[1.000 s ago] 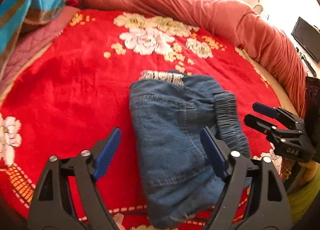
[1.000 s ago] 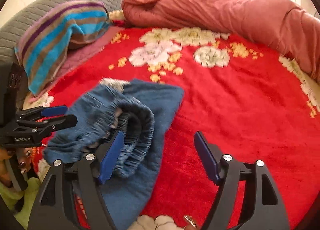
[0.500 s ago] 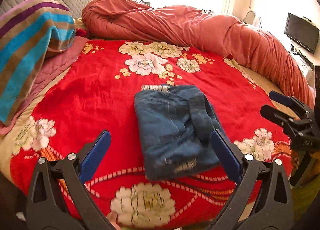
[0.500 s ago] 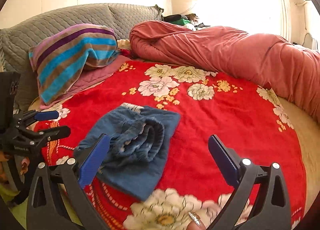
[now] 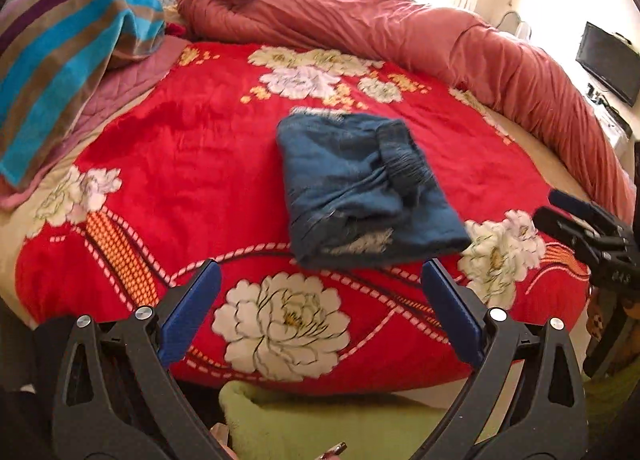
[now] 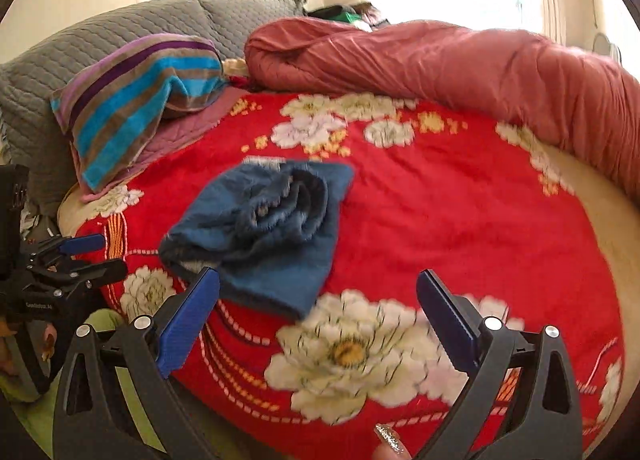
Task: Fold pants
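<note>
The folded blue denim pants lie in a compact bundle on the red floral blanket, near the bed's front edge. They also show in the right wrist view, with the elastic waistband bunched on top. My left gripper is open and empty, held back from the pants above the bed's front edge. My right gripper is open and empty, also back from the pants. The right gripper shows at the right of the left wrist view; the left gripper shows at the left of the right wrist view.
A rolled salmon-red duvet runs along the back and right of the bed. A striped towel lies on a pillow at the back left, before a grey quilted headboard. A television stands at the far right.
Both grippers have pulled back and away from the pants, which now lie alone on the blanket. Both stayed open. More of the bed is in view.
</note>
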### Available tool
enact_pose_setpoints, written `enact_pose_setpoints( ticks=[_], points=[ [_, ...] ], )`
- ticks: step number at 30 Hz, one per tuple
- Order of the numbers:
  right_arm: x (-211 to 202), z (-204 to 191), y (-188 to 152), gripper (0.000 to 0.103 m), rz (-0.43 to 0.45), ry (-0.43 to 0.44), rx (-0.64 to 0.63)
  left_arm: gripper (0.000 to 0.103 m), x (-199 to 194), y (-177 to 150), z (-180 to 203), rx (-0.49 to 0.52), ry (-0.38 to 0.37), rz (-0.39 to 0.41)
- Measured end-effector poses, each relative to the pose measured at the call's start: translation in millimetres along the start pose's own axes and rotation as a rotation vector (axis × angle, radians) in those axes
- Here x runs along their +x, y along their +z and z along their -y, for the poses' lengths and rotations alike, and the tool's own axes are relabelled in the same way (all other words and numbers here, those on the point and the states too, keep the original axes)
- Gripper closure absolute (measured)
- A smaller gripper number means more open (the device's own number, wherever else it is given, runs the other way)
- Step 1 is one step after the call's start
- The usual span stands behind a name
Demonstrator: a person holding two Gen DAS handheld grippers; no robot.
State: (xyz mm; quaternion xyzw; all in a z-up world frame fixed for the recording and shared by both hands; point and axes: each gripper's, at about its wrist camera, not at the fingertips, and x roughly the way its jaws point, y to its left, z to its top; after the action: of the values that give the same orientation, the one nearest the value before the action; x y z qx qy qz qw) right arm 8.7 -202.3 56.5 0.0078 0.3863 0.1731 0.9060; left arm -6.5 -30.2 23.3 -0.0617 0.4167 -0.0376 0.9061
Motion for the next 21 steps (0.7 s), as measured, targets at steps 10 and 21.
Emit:
enact_pose_setpoints(
  ticks=[10, 21],
  points=[
    [13.8, -7.3, -16.7, 0.005, -0.031, -0.028, 0.023, 0.010, 12.1, -10.0, -10.2, -0.038, -0.002, -0.032],
    [11.9, -9.9, -13.2, 0.005, -0.031, -0.021, 0.018, 0.010, 8.9, -10.9, -6.4, -0.026, -0.011, -0.024]
  ],
)
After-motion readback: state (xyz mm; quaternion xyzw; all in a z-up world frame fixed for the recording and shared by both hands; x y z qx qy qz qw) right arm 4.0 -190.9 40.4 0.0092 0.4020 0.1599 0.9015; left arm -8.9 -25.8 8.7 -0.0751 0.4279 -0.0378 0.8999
